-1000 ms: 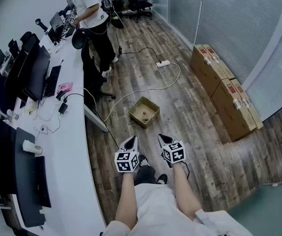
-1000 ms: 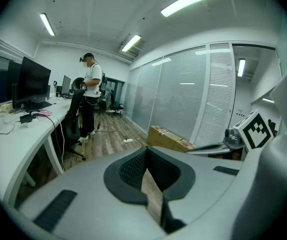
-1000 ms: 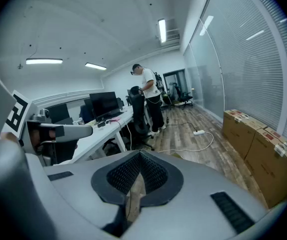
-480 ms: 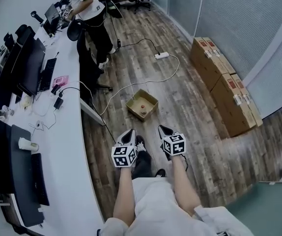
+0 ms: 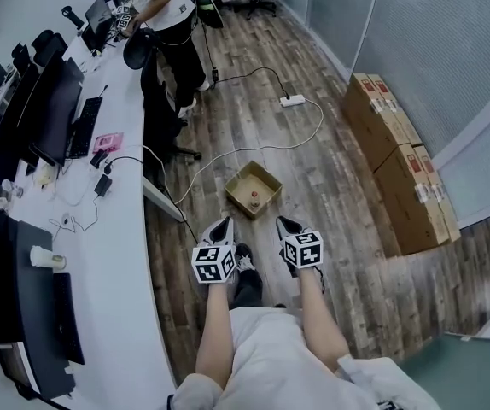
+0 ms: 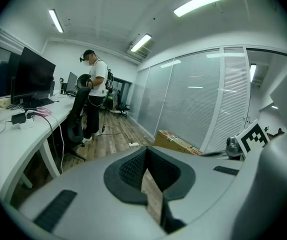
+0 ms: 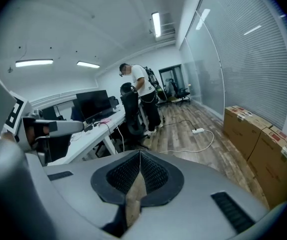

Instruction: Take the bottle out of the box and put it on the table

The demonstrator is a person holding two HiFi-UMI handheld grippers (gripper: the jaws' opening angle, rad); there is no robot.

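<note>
One bottle (image 5: 253, 200) sat inside the open box (image 5: 238, 196) on the floor, ahead of you. Both jaw pairs, left gripper (image 5: 224, 224) and right gripper (image 5: 285, 224), were pressed together, empty, short of the box. You likely needed to spread one before reaching down over the bottle.

Open floor (image 5: 335, 199) leads to the box (image 5: 265, 176); a cable (image 5: 195, 176) and the table (image 5: 125, 246) crowd its left.
</note>
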